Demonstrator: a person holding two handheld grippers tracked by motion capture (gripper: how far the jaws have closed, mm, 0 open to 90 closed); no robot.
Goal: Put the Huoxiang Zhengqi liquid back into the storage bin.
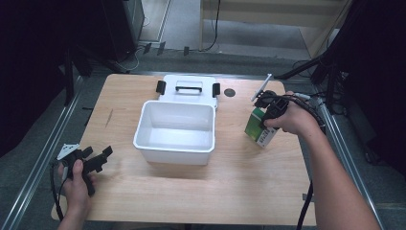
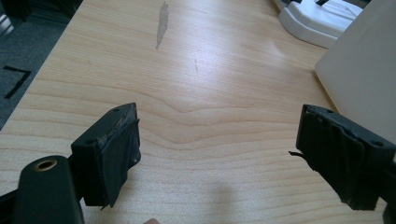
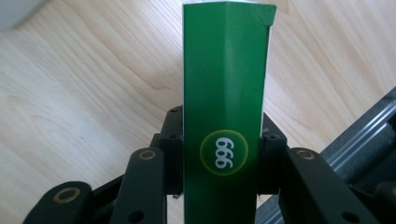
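Observation:
A green and white carton [image 1: 260, 128] marked 999 [image 3: 224, 93] is pinched between the jaws of my right gripper [image 1: 270, 117] at the right of the wooden table [image 1: 201, 191]. It is held tilted just above the tabletop. In the right gripper view the black jaws press on both sides of the green box, so the right gripper [image 3: 222, 156] is shut on it. My left gripper [image 1: 98, 158] is low at the table's front left corner, open, with bare wood between its fingers [image 2: 112, 149]. An open white bin [image 1: 175, 132] stands in the middle.
The bin's white lid [image 1: 189, 88] with a black handle and two clips lies flat behind it. A dark round hole [image 1: 230, 92] marks the table's far side. A metal rail [image 1: 344, 148] runs along the right edge. The bin's wall [image 2: 364, 70] is close to the left gripper.

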